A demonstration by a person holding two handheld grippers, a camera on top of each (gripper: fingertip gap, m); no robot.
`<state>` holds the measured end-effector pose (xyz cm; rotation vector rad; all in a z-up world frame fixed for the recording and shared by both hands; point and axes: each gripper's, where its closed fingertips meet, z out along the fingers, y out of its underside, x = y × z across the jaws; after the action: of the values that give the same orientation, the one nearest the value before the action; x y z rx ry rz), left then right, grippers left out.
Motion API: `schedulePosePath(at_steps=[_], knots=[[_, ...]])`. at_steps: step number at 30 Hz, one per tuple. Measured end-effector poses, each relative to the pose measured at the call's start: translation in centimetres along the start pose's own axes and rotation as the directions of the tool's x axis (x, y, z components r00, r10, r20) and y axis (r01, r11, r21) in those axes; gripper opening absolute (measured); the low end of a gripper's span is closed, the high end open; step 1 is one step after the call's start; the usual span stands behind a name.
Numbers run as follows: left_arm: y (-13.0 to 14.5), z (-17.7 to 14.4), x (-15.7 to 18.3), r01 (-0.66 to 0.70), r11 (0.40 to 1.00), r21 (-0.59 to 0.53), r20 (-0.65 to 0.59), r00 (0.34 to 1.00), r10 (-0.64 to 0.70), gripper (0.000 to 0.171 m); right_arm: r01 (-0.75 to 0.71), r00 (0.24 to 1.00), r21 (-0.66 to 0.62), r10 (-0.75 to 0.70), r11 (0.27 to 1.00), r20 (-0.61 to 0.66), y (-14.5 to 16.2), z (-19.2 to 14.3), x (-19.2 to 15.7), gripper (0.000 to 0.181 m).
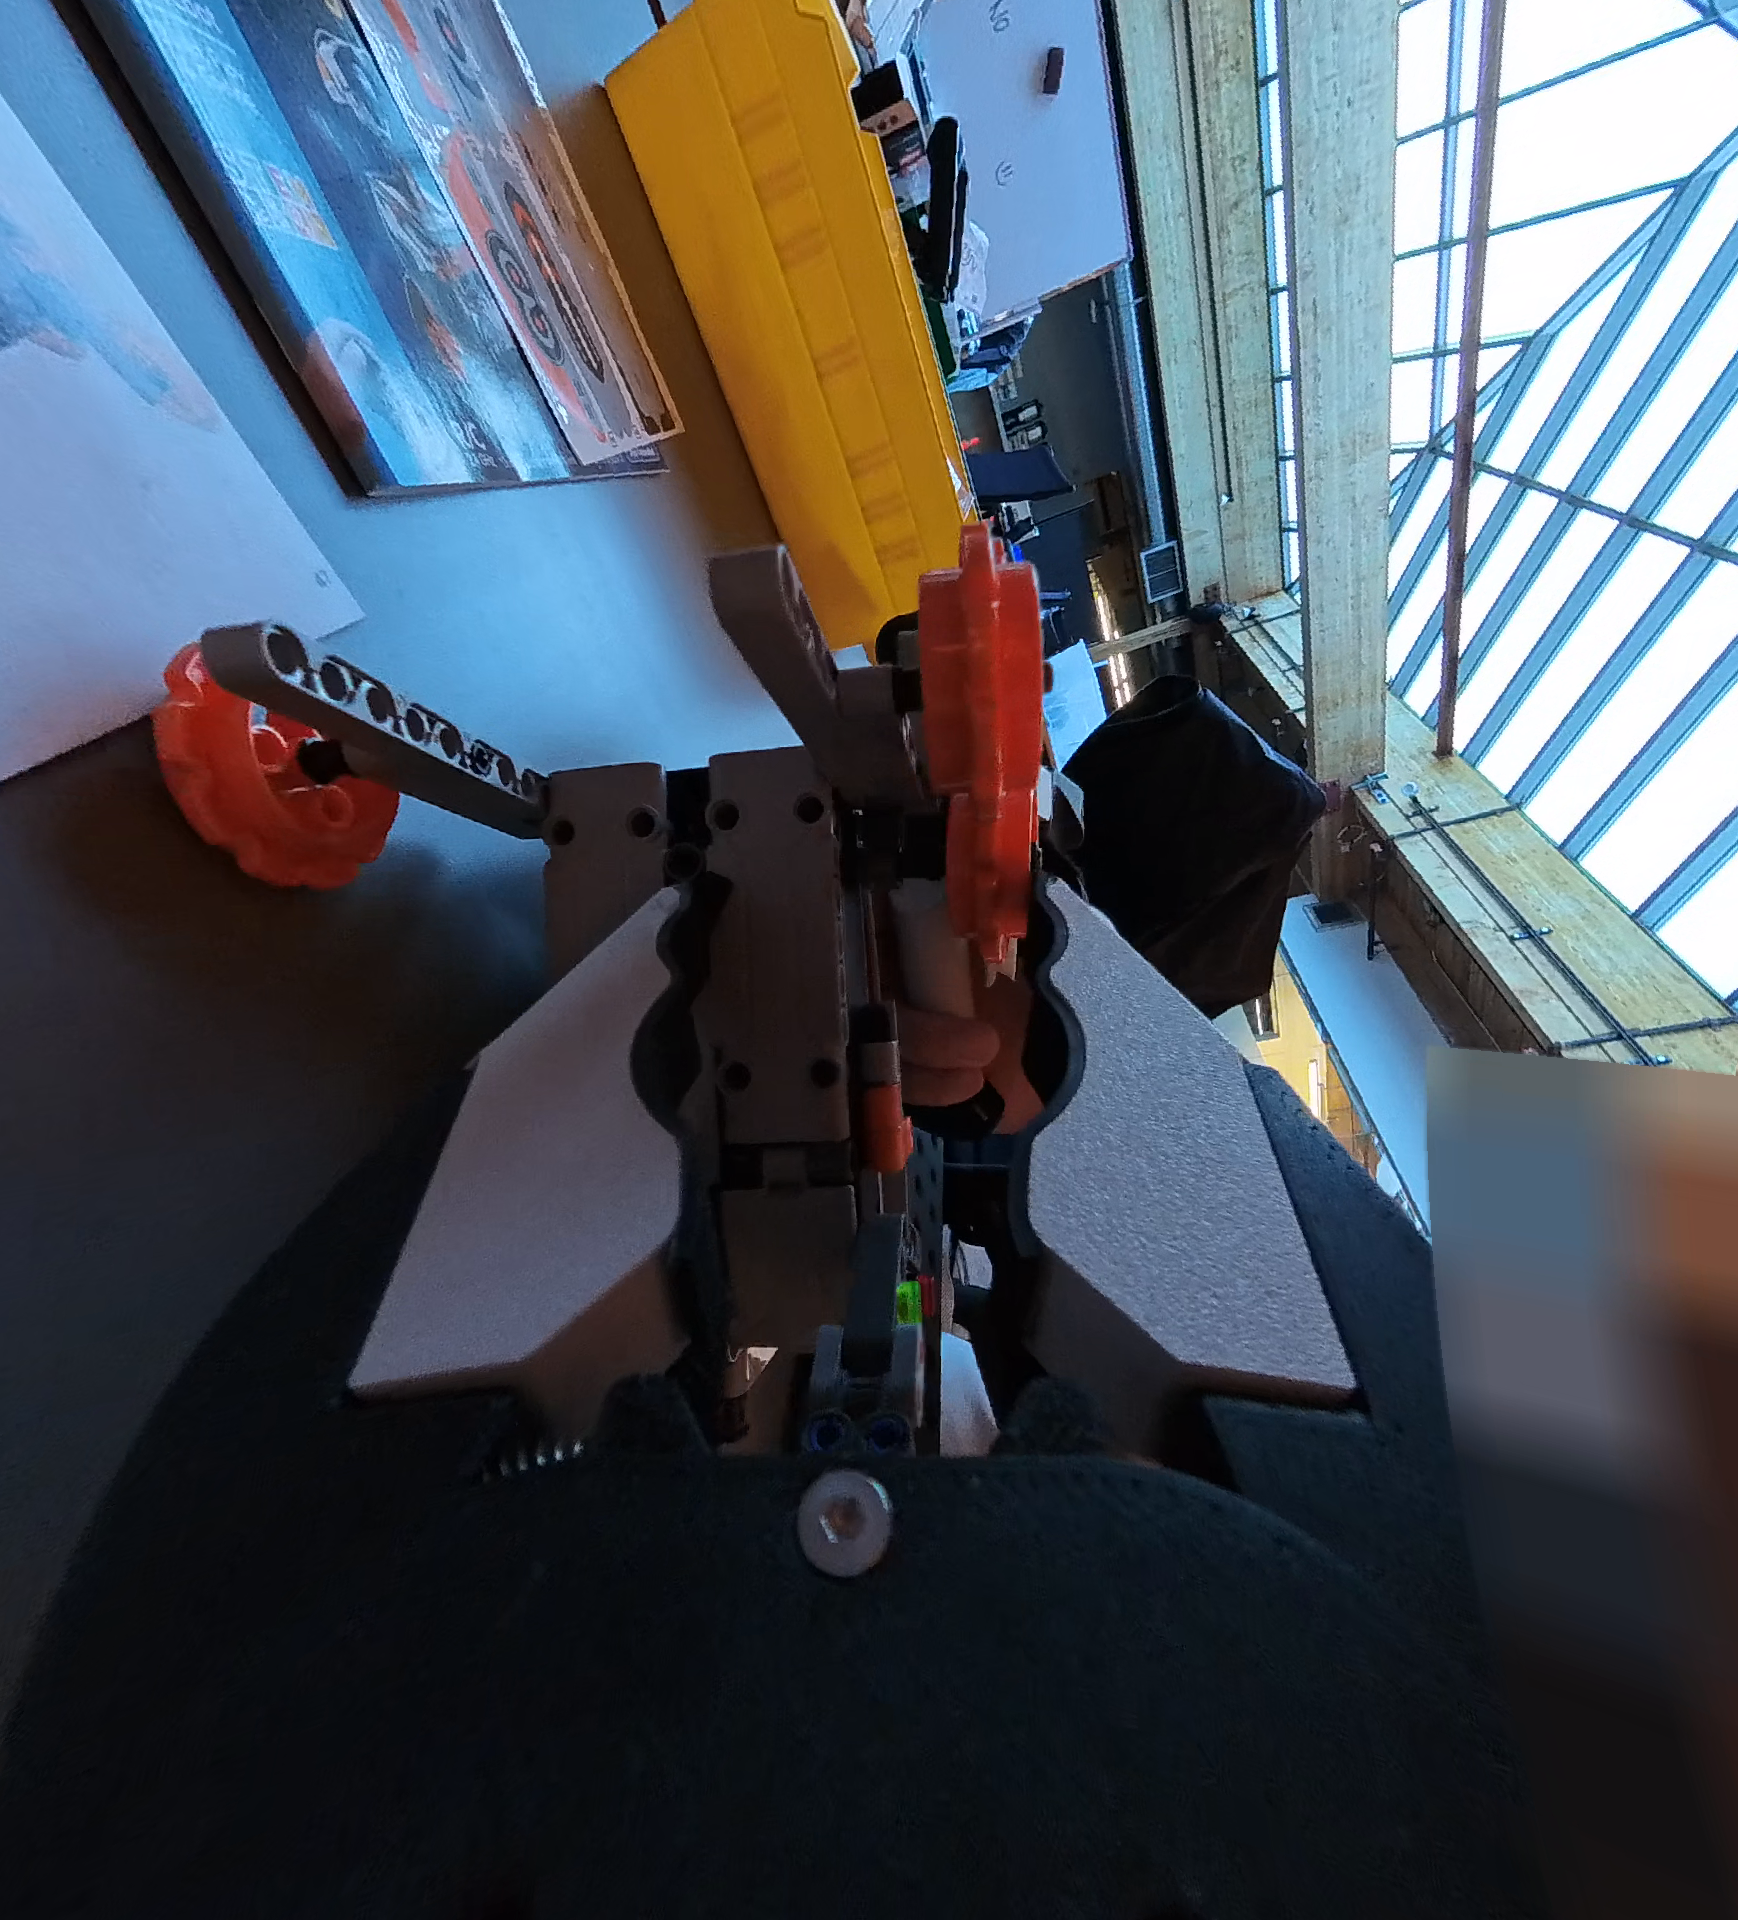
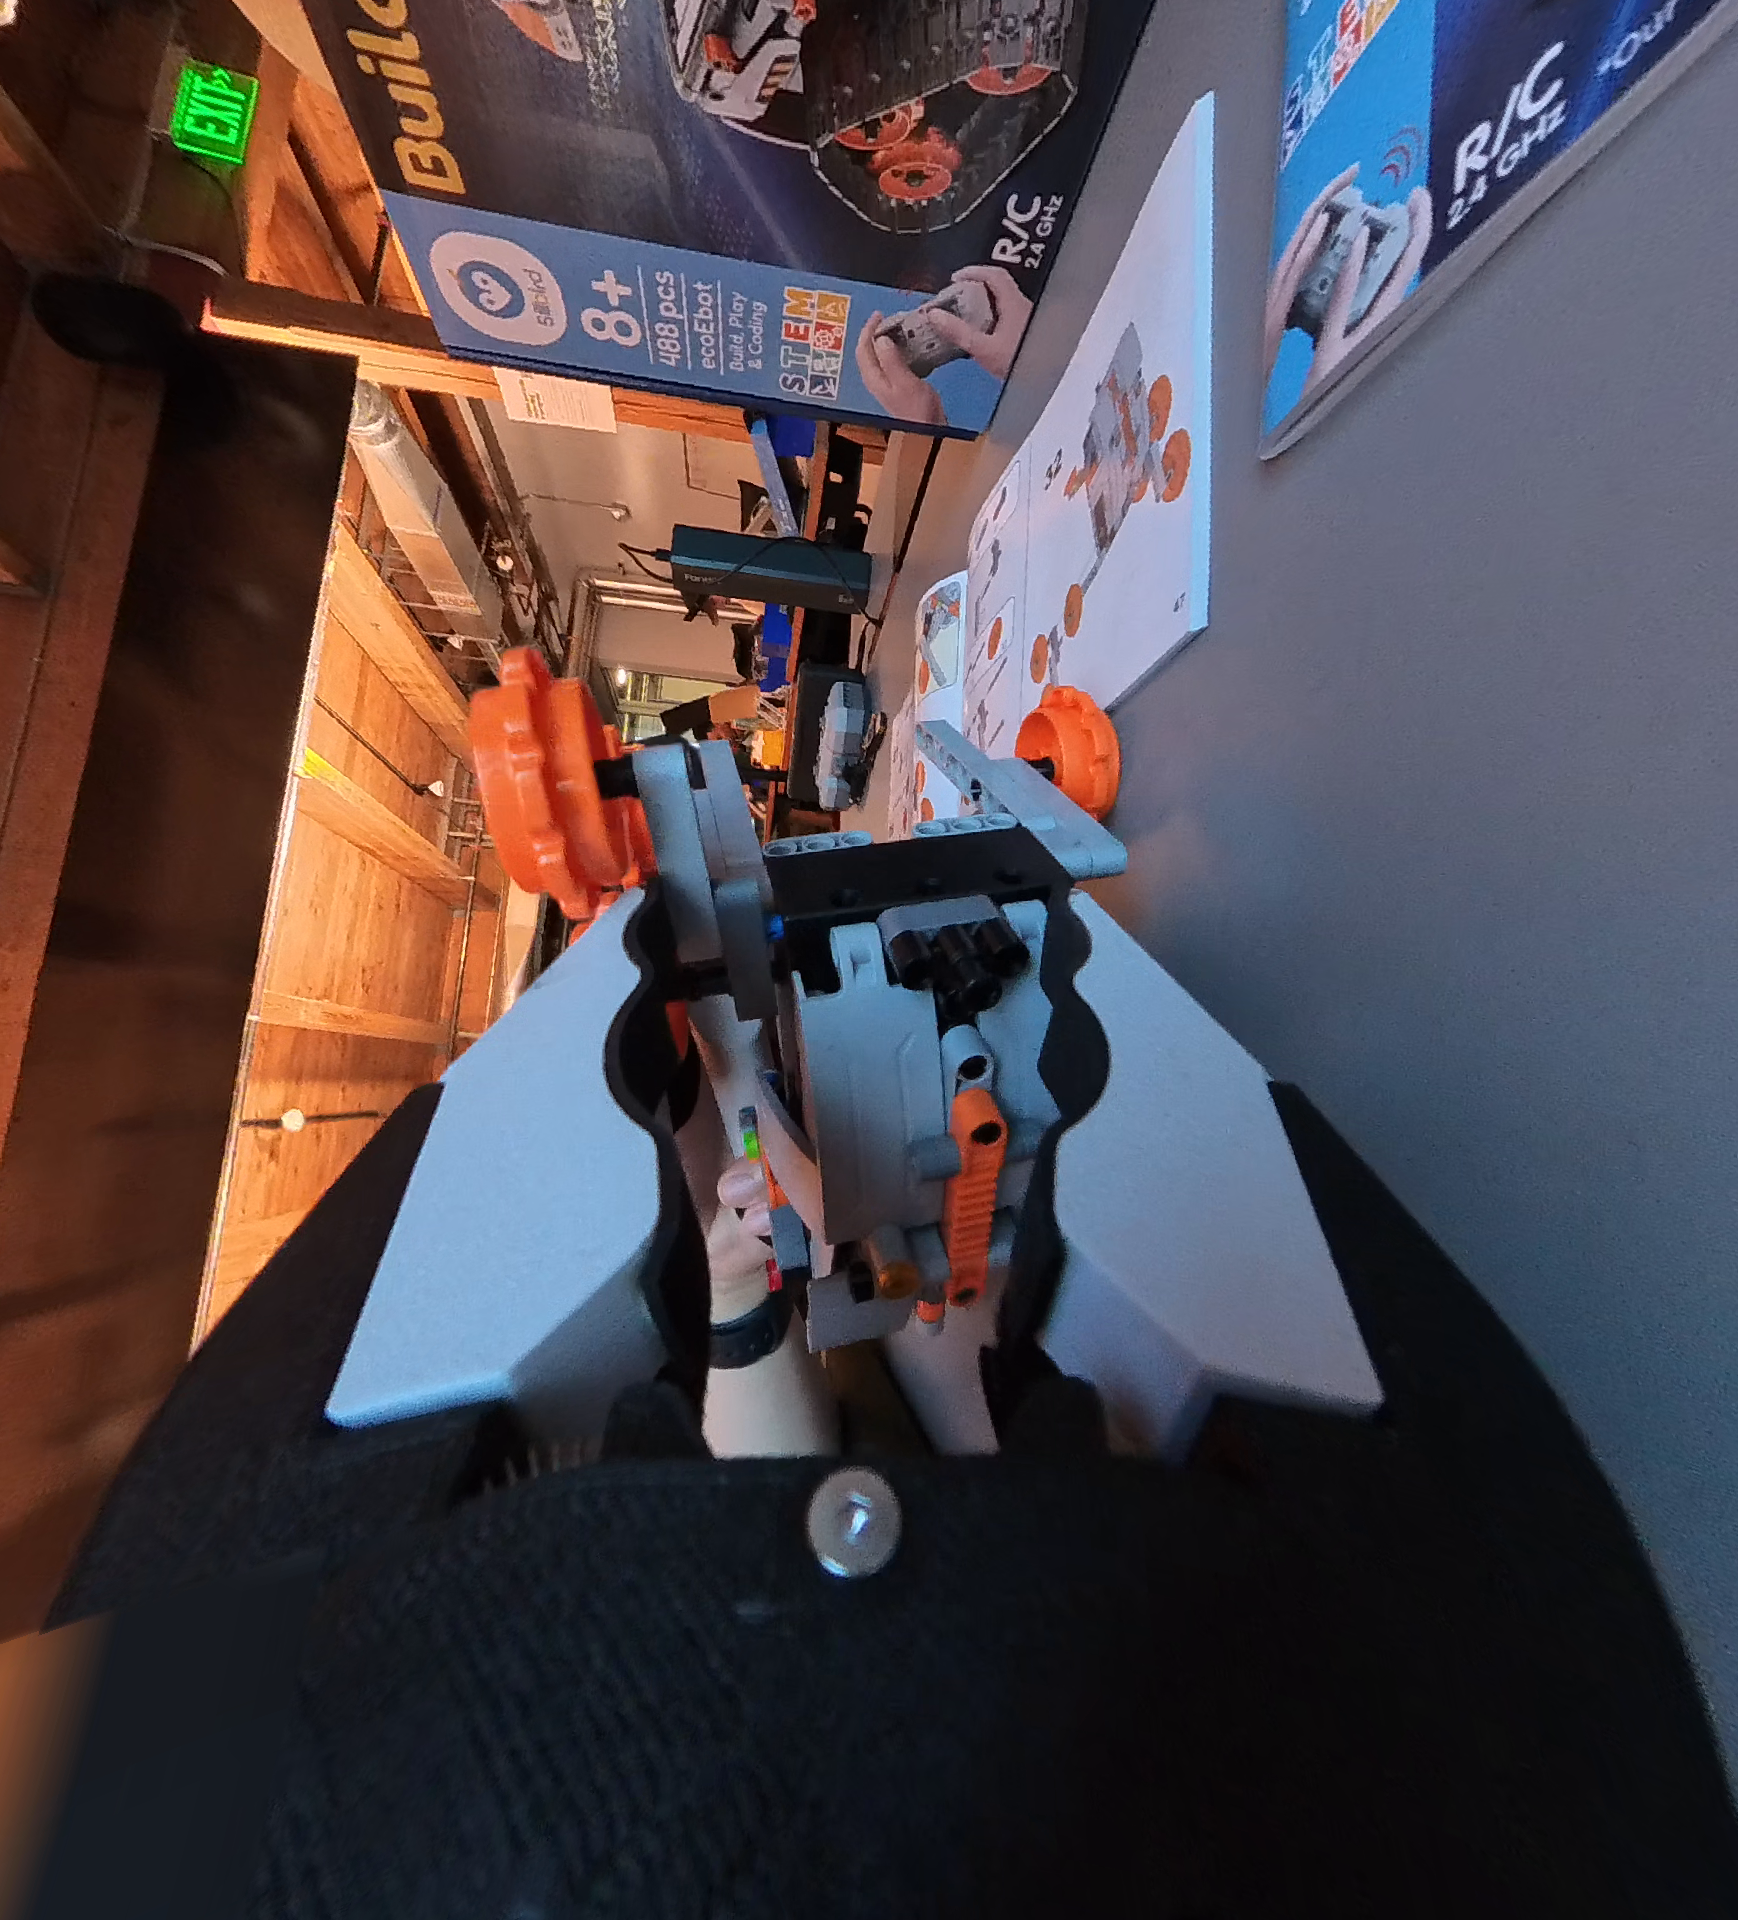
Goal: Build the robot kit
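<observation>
A grey and black building-brick vehicle model [image 1: 782,987] with orange wheels is held tilted on its side over the grey table [image 1: 117,1091]. My left gripper [image 1: 860,904] is shut on its body. One orange wheel [image 1: 273,779] on a grey holed beam [image 1: 387,717] touches the table; another orange wheel [image 1: 990,748] points up. My right gripper [image 2: 854,914] is shut on the same model [image 2: 875,1091] from the other end, near its orange lever [image 2: 974,1195]. There the low wheel [image 2: 1067,753] rests on the table and the high wheel [image 2: 553,779] is in the air. A hand [image 2: 740,1226] shows behind the model.
An open instruction booklet [image 2: 1104,468] lies just past the low wheel. A large printed kit box [image 2: 740,208] stands behind it, and a flat printed sheet [image 2: 1467,208] lies on the table [image 2: 1519,935]. A yellow bin [image 1: 813,312] stands at the table's far side. My left and right fingertips are right by each other.
</observation>
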<state>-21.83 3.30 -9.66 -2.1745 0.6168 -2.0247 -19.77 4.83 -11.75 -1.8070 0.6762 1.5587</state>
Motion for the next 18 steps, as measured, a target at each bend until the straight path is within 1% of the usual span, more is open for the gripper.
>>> schedulePosePath(at_steps=[18], knots=[[-0.13,0.09,-0.15,-0.008,1.0,0.006,0.011,1.0,0.008,0.06,0.013,1.0,0.027,-0.014,1.0,0.02,-0.23,0.06,0.1,0.068]])
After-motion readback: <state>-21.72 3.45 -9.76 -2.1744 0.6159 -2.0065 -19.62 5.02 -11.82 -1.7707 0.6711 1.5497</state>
